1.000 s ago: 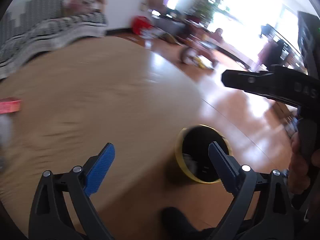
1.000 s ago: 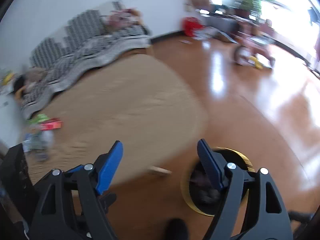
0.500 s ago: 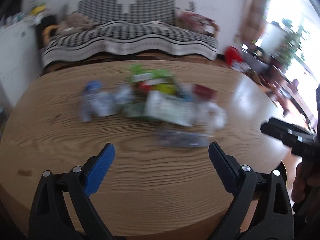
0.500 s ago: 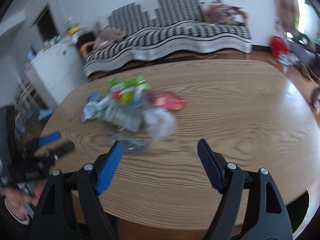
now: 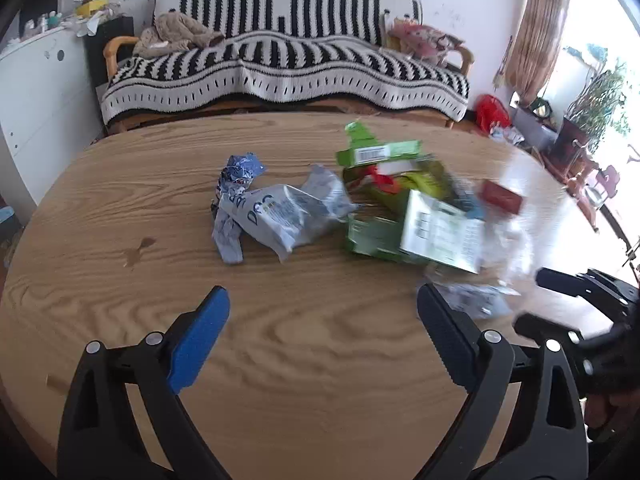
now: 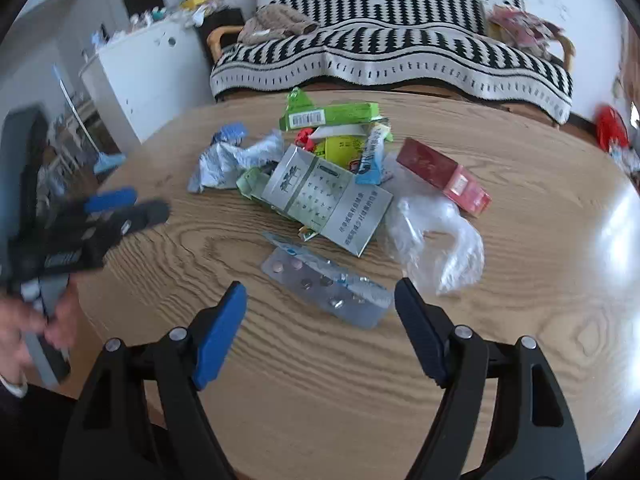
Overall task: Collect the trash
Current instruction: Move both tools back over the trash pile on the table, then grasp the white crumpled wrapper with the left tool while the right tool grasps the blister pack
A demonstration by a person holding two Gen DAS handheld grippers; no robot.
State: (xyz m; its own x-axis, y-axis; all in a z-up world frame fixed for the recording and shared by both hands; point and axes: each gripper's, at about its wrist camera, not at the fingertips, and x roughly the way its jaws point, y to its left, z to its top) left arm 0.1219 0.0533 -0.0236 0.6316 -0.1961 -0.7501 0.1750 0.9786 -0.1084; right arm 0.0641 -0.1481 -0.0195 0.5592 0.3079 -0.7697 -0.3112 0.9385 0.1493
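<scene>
A sofa (image 5: 280,64) under a black-and-white striped throw stands behind the oval wooden desk (image 5: 320,360). A heap of trash lies mid-desk: a grey-green flattened carton (image 6: 324,200), a green box (image 6: 332,114), a red box (image 6: 444,176), crumpled blue-white wrappers (image 5: 276,212), a clear plastic bag (image 6: 436,236) and, nearest, a pill blister strip (image 6: 328,284). Both claws tilt down toward the desk, jaws spread and grasping nothing. The right claw (image 6: 320,328) hovers just short of the blister strip; the left claw (image 5: 320,340) hangs over bare wood, the wrappers beyond it. A hand (image 6: 28,320) grips the left claw's handle.
</scene>
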